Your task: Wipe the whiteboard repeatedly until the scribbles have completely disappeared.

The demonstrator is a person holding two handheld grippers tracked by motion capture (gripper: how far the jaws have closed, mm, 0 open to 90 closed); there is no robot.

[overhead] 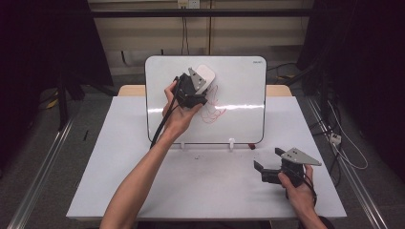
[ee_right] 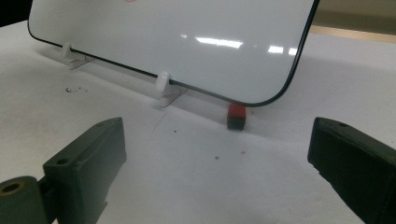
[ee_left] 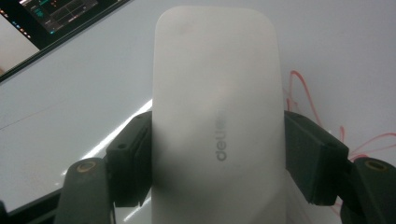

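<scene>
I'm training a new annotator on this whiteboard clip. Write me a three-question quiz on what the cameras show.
1. True or false: the left gripper is shut on the white eraser.
2. Multiple choice: what colour is the scribble on the whiteboard? A blue, B red, C green.
3. Short answer: where is the right gripper, and how are its jaws?

Key
1. True; in the left gripper view both pads press the eraser's sides, with the eraser against the board.
2. B.
3. It is low over the table, in front of the whiteboard's lower right corner, jaws open with nothing between them.
</scene>
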